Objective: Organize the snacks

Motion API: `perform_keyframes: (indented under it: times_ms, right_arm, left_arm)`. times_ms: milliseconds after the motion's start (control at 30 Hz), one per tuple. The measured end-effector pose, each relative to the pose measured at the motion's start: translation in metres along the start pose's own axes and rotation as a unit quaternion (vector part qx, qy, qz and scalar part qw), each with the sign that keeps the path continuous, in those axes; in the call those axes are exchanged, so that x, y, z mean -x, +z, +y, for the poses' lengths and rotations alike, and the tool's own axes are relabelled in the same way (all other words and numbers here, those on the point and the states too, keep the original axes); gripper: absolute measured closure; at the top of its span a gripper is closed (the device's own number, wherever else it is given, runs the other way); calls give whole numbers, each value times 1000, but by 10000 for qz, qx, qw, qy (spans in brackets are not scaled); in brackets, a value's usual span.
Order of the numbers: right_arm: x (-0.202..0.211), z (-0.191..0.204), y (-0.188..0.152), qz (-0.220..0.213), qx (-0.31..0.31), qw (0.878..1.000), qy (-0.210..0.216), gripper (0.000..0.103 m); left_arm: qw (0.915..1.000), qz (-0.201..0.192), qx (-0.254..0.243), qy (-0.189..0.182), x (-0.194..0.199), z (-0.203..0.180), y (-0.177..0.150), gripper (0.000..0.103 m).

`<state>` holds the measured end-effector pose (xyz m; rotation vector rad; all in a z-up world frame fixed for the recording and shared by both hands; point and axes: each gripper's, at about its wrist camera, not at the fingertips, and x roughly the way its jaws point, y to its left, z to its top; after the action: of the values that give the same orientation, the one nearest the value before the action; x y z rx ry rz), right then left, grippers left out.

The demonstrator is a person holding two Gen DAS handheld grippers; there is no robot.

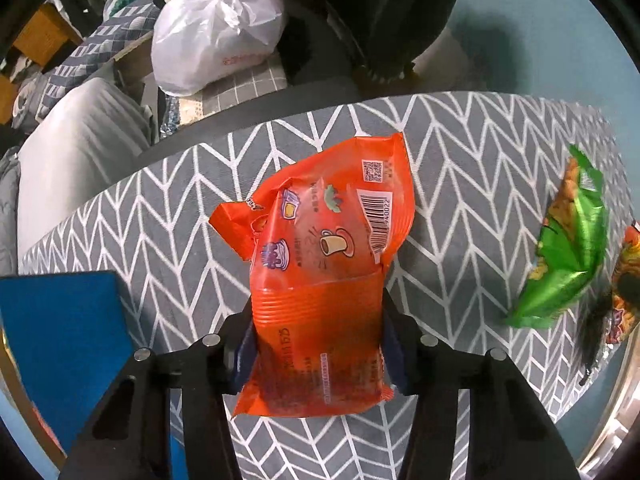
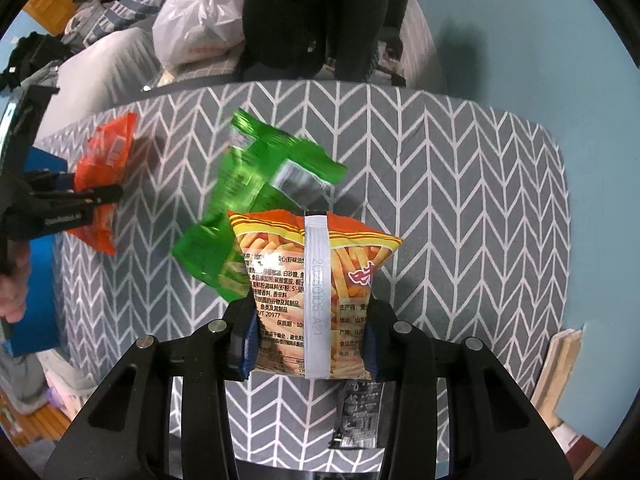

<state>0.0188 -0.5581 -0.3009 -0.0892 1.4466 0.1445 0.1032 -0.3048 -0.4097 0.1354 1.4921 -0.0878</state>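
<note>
While clamped between jaws: orange packet [image 1: 320, 280], fries bag [image 2: 316, 292].

Place: I work in a lived-in home room.
Evidence: grey bedding [image 1: 80, 152], a stuffed white plastic bag [image 1: 216, 28], wooden furniture [image 1: 40, 36].
Surface: my chevron-patterned tablecloth [image 1: 480, 152].
Walls: pale blue [image 2: 540, 40].

Both wrist views close, angled down, sharing herringbone table [image 1: 460, 152].

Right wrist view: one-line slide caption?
Right gripper clamps fries bag above chevron table; green bag behind, left gripper holding orange bag.
</note>
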Motion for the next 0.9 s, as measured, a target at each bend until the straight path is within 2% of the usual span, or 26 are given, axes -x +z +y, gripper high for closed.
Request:
perform_keyframes:
  times_ms: [433,700,900]
  right_arm:
    - [55,20,15,-248,184,9994,172,64]
    - [66,54,17,-337,340,9984,304,64]
    - [77,79,17,-422,529,9967,444,64]
  left_arm:
    - [9992,-334,152,-166,78,8,-34,49]
    - [9976,-630,223,-169,118,13,-53,49]
    - [9953,-775,526,-246,139,27,-69,49]
